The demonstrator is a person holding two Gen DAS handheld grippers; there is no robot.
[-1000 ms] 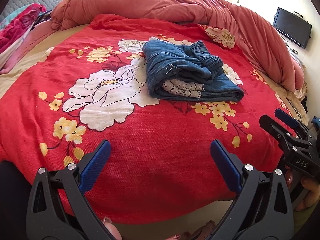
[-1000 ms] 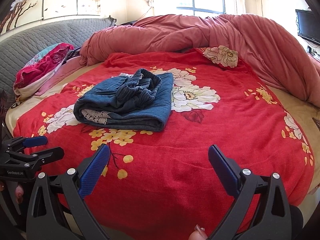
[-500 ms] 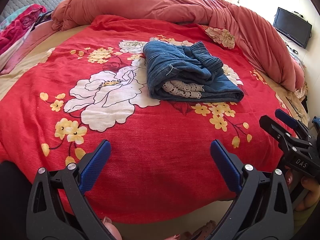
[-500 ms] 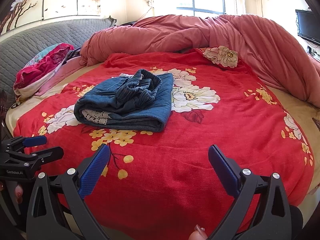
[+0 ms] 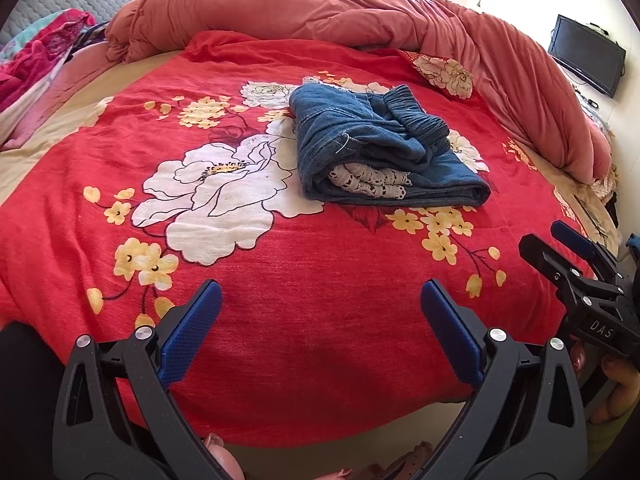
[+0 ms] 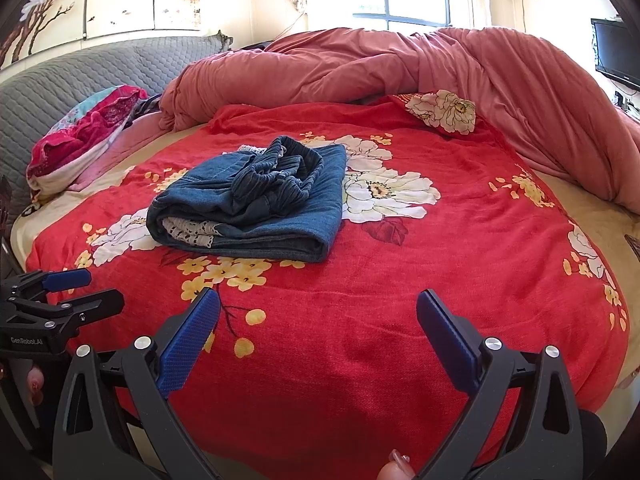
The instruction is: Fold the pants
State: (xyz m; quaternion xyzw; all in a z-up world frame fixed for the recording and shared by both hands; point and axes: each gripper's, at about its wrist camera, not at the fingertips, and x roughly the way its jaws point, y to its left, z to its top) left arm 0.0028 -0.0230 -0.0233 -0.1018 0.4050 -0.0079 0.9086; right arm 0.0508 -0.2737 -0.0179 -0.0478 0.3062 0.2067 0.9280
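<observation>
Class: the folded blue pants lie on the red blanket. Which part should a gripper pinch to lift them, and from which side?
Probably the thick rolled fold of the pants, approached from the near side: it faces the open right gripper, while the bunched waistband on top looks loose.

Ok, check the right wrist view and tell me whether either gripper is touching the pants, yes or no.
No: the folded pants lie alone on the red blanket, with the right gripper and left gripper both open and held short of them.

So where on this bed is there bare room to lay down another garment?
Free: red floral blanket between the folded blue denim pants and both open grippers, left gripper, right gripper. Crowded: bunched pink quilt behind, pink clothes pile by the headboard.
</observation>
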